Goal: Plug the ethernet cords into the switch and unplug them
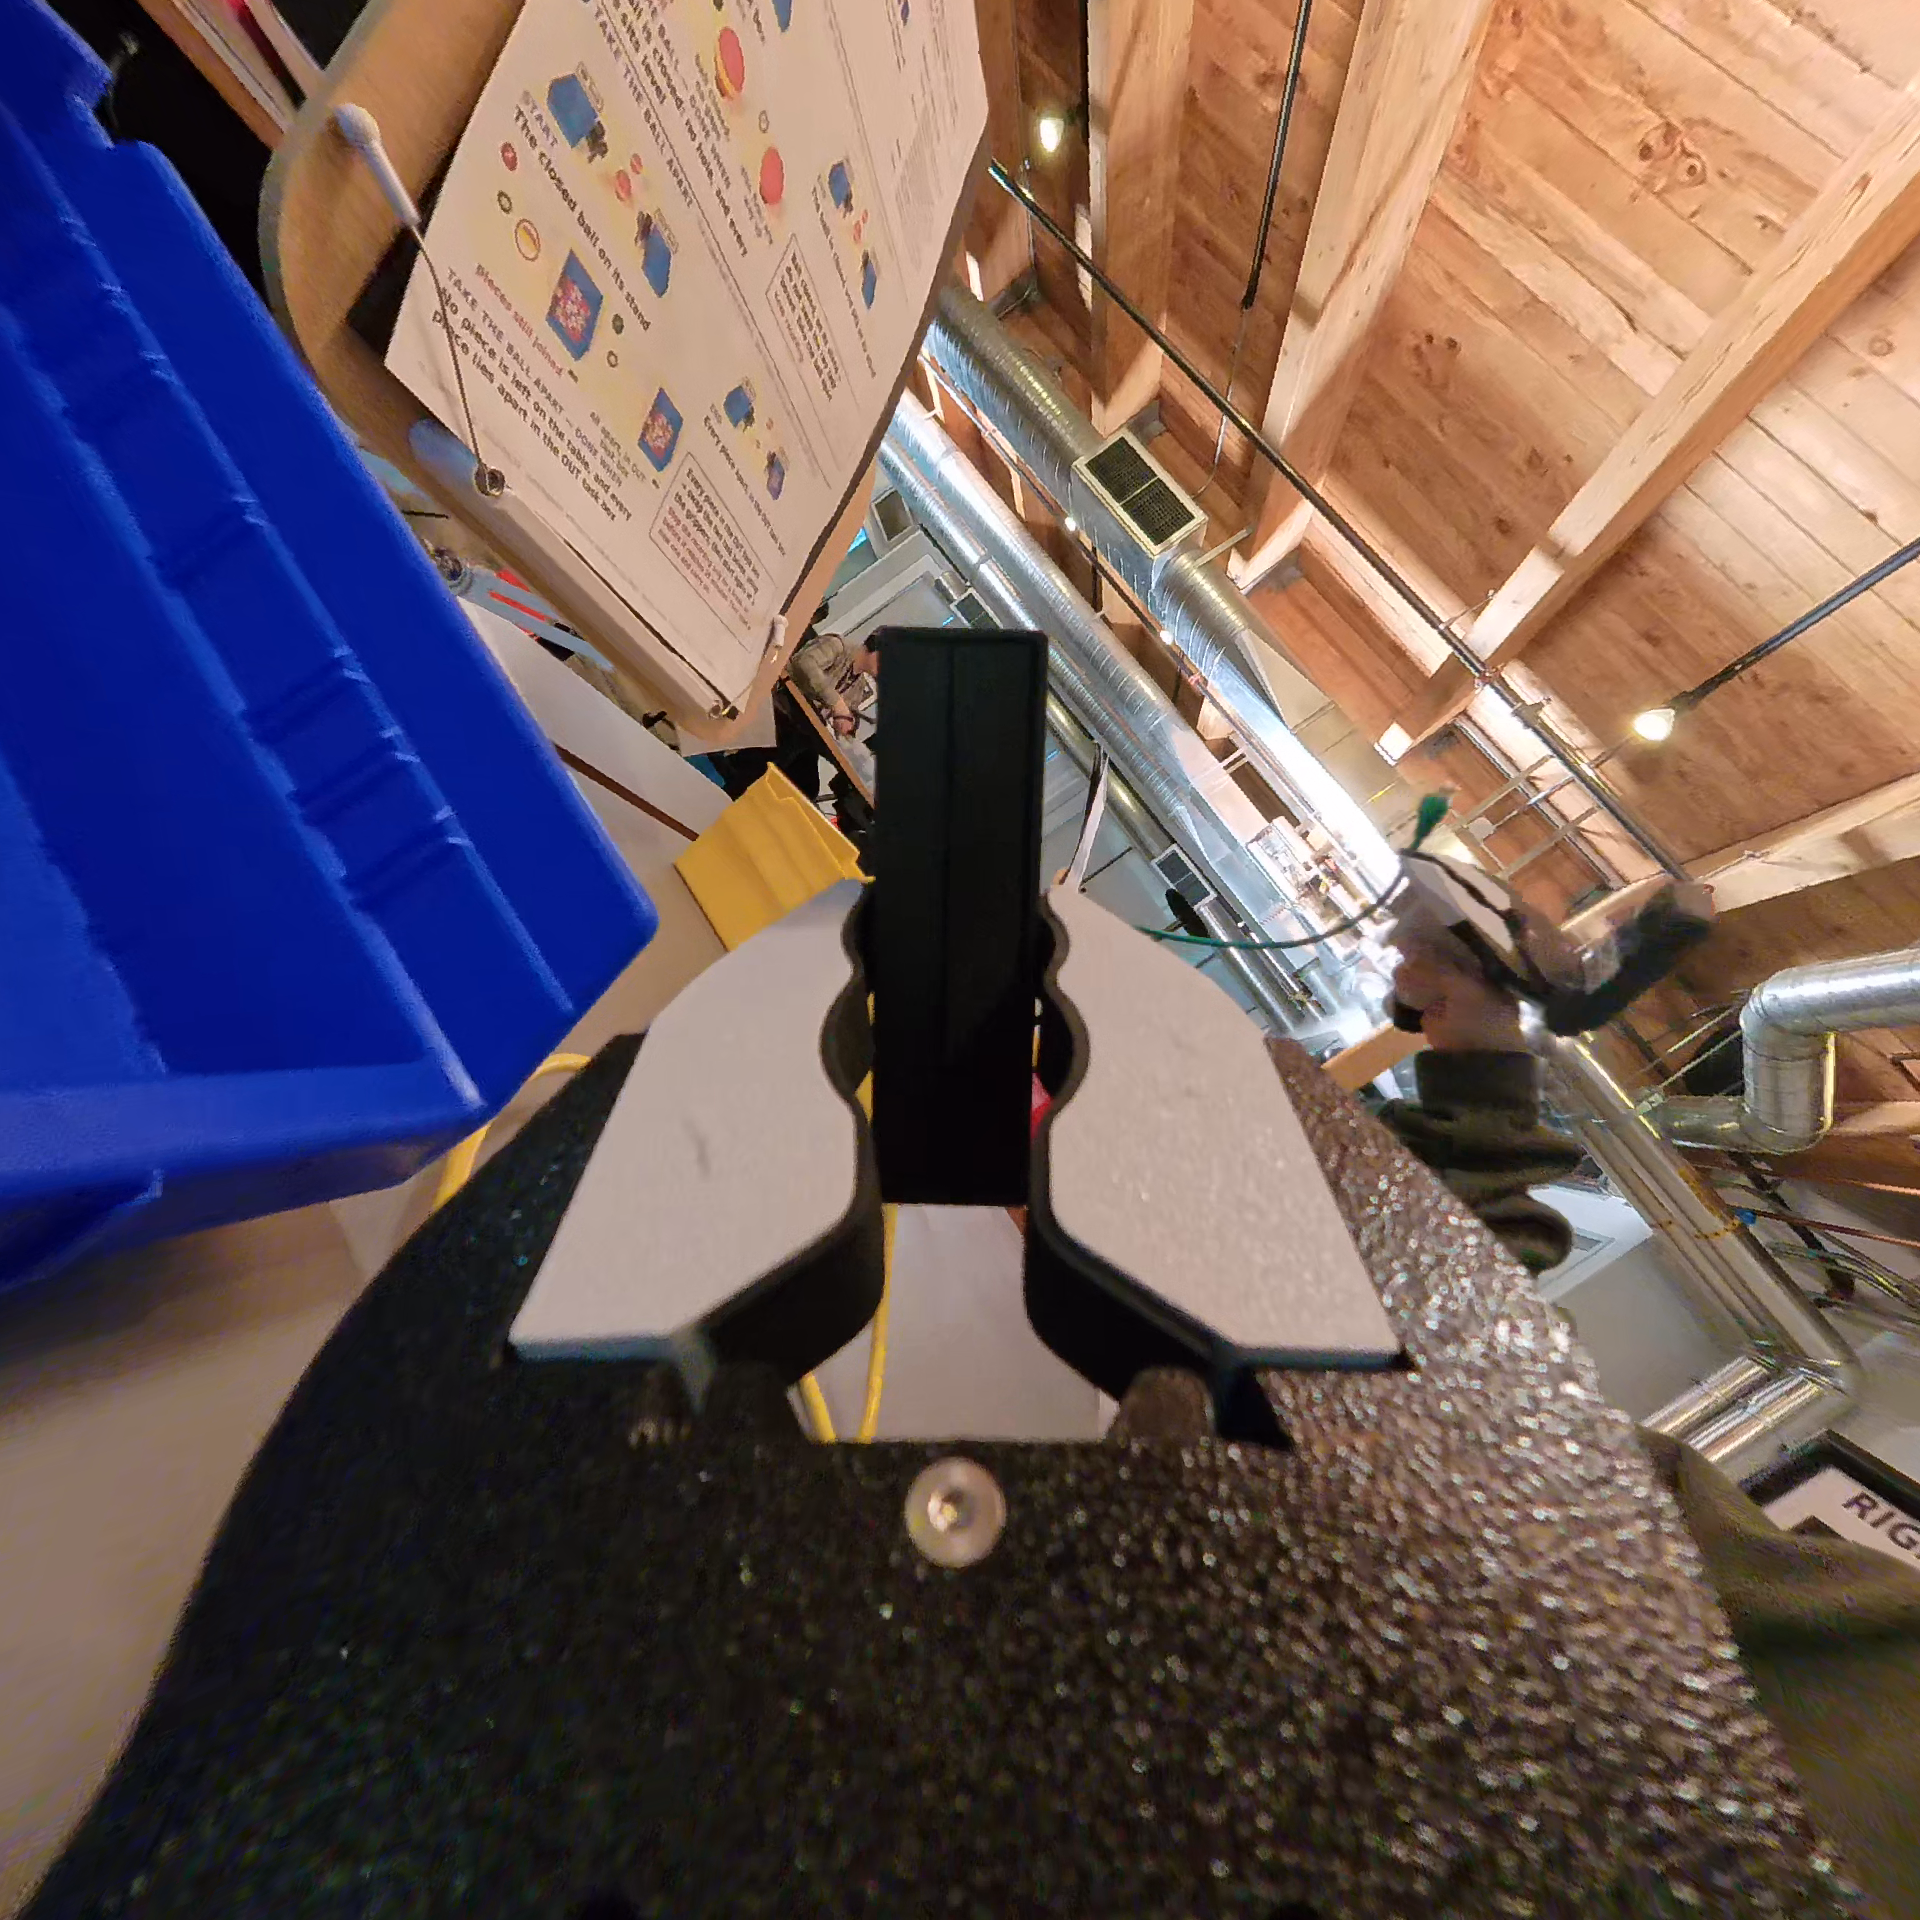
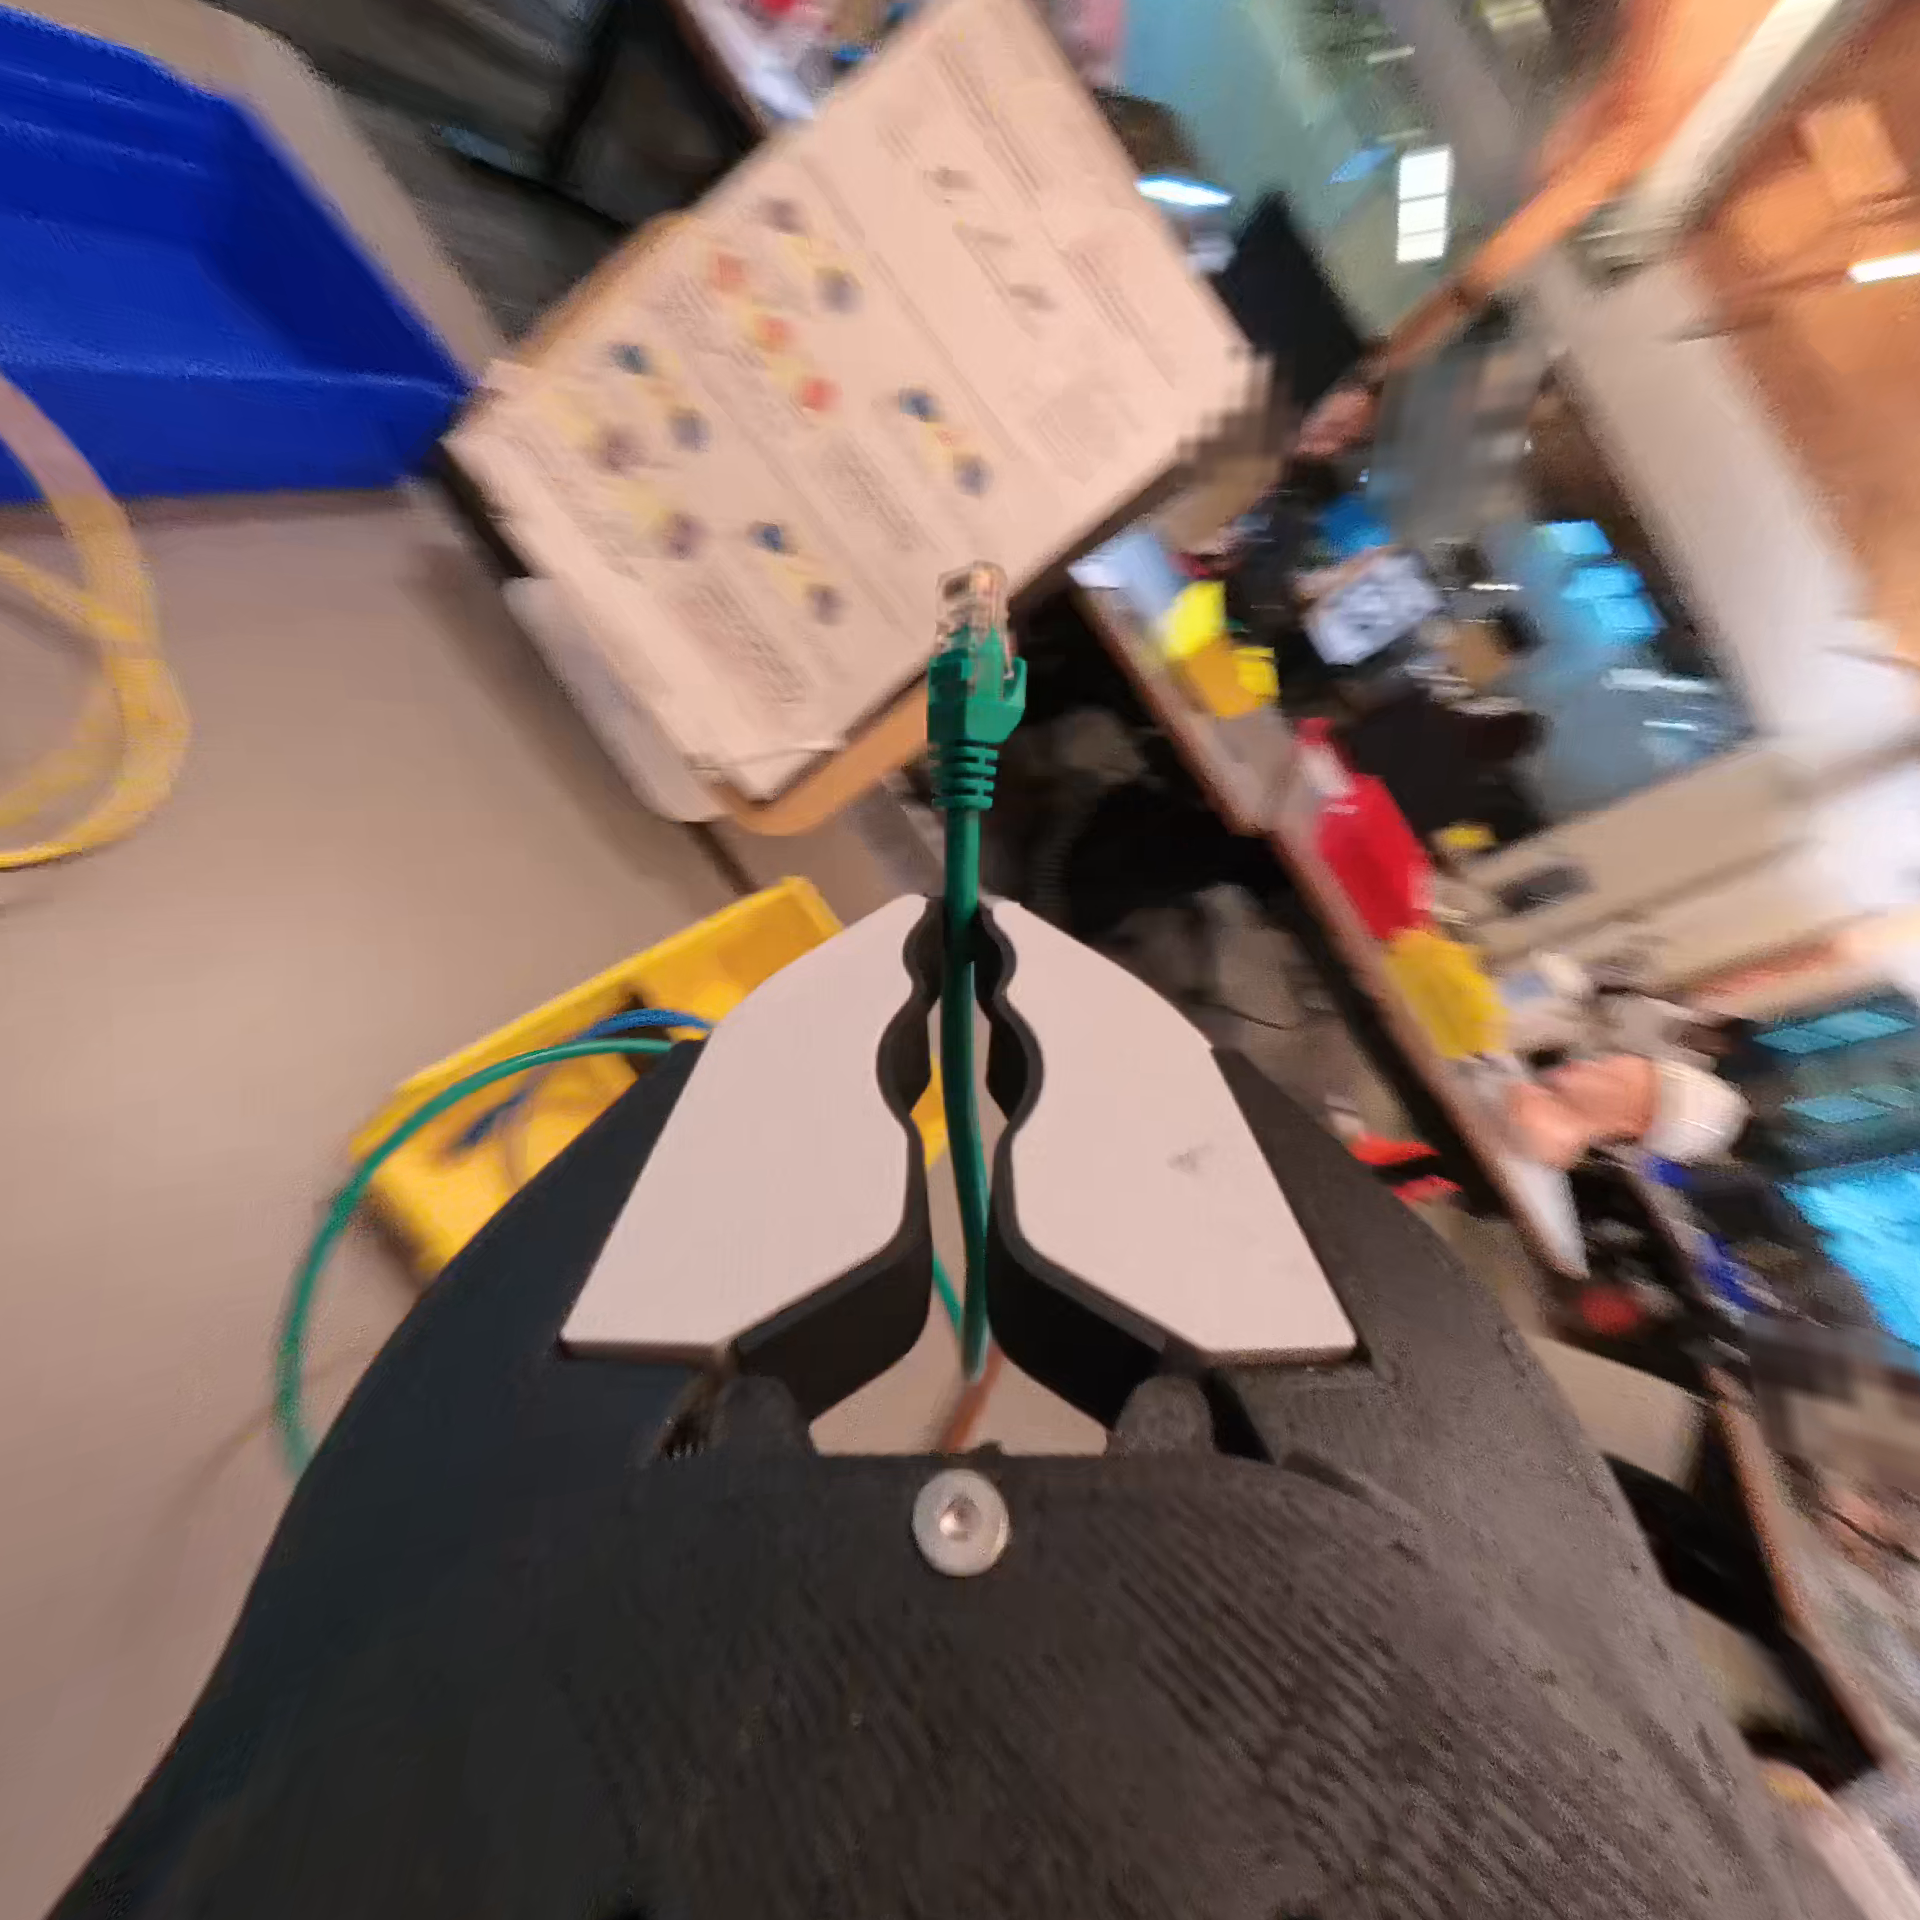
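Between the right gripper's [image 2: 958,914] clenched fingers ran a light, limp green cord [image 2: 968,1091], its plug [image 2: 972,665] standing free above; the left gripper [image 1: 956,914] clamped the rigid black switch [image 1: 956,914], better held lower.

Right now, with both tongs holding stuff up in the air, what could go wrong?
1. The right tongs pinch the green cord on its thin wire, well below the plug. The plug may wobble and miss its port.
2. The left tongs hold the black switch by its lower end only, so pushing a plug in might tip it or make it slip.
3. The cord trails to the yellow bin and could snag.
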